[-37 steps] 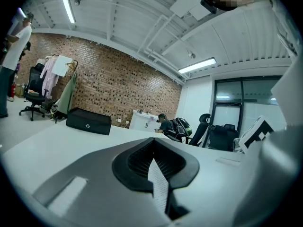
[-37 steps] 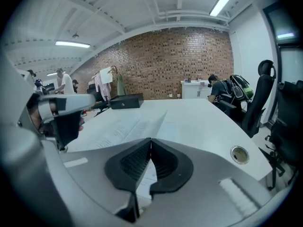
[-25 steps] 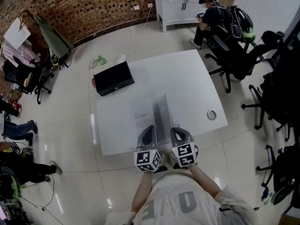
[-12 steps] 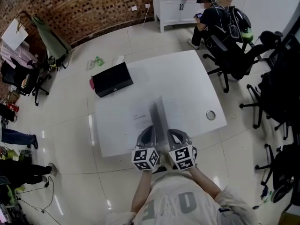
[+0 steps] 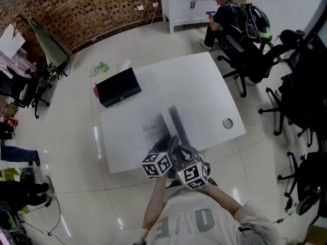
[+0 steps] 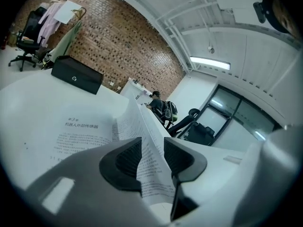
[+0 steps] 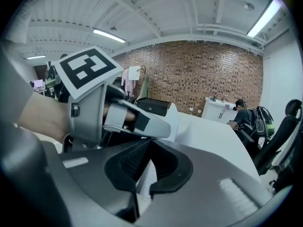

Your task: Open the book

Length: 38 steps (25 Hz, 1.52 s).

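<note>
The book (image 5: 149,131) lies open on the white table (image 5: 204,86), with a sheaf of leaves (image 5: 174,120) standing up at its middle. My left gripper (image 5: 170,143) is at the near end of those leaves. Its jaws have just been opening, and in the left gripper view a printed leaf (image 6: 142,126) runs loose between the parted pads of that gripper (image 6: 152,157). My right gripper (image 5: 180,150) sits close beside it. In the right gripper view it (image 7: 144,167) is shut on the lower edge of the leaves (image 7: 146,182), with the left gripper (image 7: 137,119) just in front.
A black case (image 5: 118,87) lies at the table's far left corner and a small metal ring (image 5: 228,122) near its right edge. Office chairs (image 5: 250,60) and a seated person (image 5: 219,9) are beyond the table on the right.
Both grippers have rolled and drawn together at the table's near edge, the right one shifting left. The upright leaves now lean more to the left.
</note>
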Motion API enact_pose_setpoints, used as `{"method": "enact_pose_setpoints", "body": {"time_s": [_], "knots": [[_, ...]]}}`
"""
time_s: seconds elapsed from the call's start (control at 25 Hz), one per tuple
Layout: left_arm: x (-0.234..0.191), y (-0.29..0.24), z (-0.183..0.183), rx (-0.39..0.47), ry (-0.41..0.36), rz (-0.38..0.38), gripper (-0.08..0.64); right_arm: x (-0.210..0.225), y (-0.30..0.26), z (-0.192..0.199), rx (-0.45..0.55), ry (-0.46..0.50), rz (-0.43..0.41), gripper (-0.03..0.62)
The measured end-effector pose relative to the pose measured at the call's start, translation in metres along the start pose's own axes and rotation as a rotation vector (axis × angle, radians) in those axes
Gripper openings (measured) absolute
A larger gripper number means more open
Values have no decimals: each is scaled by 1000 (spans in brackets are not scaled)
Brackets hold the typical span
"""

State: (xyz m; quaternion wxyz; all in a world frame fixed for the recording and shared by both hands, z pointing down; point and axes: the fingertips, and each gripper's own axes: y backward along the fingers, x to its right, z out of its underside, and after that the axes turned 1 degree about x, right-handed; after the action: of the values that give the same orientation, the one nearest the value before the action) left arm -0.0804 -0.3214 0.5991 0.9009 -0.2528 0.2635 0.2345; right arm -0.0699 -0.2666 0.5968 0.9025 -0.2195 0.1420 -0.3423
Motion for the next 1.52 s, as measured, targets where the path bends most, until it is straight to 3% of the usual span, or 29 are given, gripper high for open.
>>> {"method": "enact_pose_setpoints", "body": {"time_s": [0.16, 0.4, 0.64, 0.76, 0.92, 1.04, 1.24, 1.4, 1.52], "knots": [[-1, -2, 3, -39, -16, -16, 97, -3, -2, 2, -8, 18, -5, 6], [-1, -3, 5, -57, -44, -55, 71, -6, -1, 4, 18, 1, -38, 21], [-21, 8, -6, -26, -46, -139, 46, -17, 11, -12, 120, 41, -119, 14], [-35, 22, -16, 13, -47, -180, 46, -11, 10, -15, 147, 11, -113, 14], [-53, 45, -23, 51, -78, -243, 51, -6, -7, 1, 86, -48, -108, 14], [-69, 61, -28, 73, -65, -280, 57, -17, -31, 19, 16, -79, -161, 14], [-87, 77, -33, 93, -67, -324, 61, -31, -67, 21, -28, -70, -215, 5], [-101, 84, -35, 107, -113, -389, 64, -47, -82, 20, -59, -61, -260, 5], [-118, 85, -25, 102, -73, -446, 74, -50, -87, 25, -103, -85, -262, 5]]}}
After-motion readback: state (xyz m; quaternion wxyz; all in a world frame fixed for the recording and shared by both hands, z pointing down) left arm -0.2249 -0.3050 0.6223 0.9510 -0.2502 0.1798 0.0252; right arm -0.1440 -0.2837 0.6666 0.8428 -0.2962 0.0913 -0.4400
